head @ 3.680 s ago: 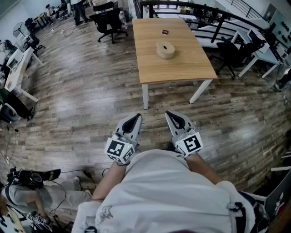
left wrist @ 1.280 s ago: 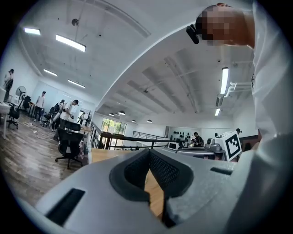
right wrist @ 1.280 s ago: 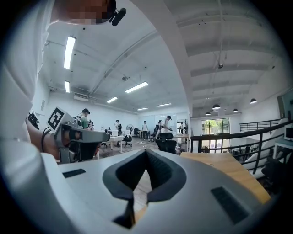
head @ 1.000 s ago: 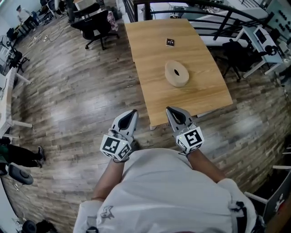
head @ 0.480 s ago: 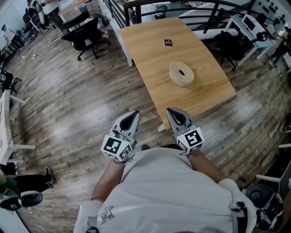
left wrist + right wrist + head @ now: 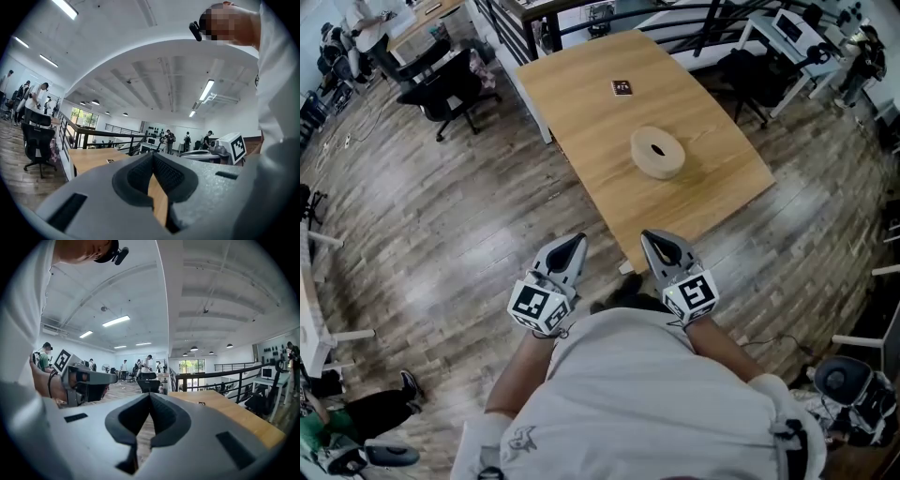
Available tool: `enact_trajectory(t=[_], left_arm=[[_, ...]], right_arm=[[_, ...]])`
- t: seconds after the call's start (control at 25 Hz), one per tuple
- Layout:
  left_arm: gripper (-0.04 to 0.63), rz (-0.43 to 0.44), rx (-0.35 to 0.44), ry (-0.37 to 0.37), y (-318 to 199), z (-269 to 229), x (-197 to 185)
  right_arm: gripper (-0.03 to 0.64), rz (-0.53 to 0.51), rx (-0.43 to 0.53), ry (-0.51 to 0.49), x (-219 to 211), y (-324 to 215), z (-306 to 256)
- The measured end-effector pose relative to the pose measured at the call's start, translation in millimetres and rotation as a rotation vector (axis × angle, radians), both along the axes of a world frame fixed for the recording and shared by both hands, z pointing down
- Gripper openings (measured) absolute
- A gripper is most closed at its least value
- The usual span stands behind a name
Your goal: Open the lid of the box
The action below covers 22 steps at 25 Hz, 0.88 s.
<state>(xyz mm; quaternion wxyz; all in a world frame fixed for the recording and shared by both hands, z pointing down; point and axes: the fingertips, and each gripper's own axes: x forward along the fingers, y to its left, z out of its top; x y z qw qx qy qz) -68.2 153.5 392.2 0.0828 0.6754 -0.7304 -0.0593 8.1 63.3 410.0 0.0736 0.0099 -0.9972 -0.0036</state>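
The box (image 6: 657, 152) is a round, pale wooden one with a dark hole in its lid; it sits on a light wooden table (image 6: 712, 202), towards the near end. Both grippers hang side by side in front of the person's white shirt, short of the table's near corner and well away from the box. My left gripper (image 6: 576, 241) is shut and empty; in the left gripper view its jaws (image 6: 153, 155) meet at the tip. My right gripper (image 6: 651, 236) is likewise shut with nothing held, its jaws (image 6: 149, 394) closed in the right gripper view. Neither gripper view shows the box.
A small black marker card (image 6: 622, 88) lies farther back on the table. Black office chairs (image 6: 441, 89) stand at the upper left, desks and a dark railing (image 6: 694, 19) behind and to the right. A person (image 6: 342, 412) sits on the floor at lower left.
The person has walked up to the table: its near corner now lies just ahead of the grippers. Both grippers stay shut at the same place before the body.
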Motion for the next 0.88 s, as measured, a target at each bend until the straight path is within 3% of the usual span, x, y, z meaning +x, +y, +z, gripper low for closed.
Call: enact_trajectory(t=[0.44, 0.88], left_arm=[[0.006, 0.107, 0.010, -0.018, -85, 0, -17], [0.006, 0.260, 0.007, -0.019, -179, -3, -5]], right_arm=[[0.006, 0.102, 0.006, -0.024, -18, -83, -2], [0.006, 0.244, 0.003, -0.006, 8, -164, -3]])
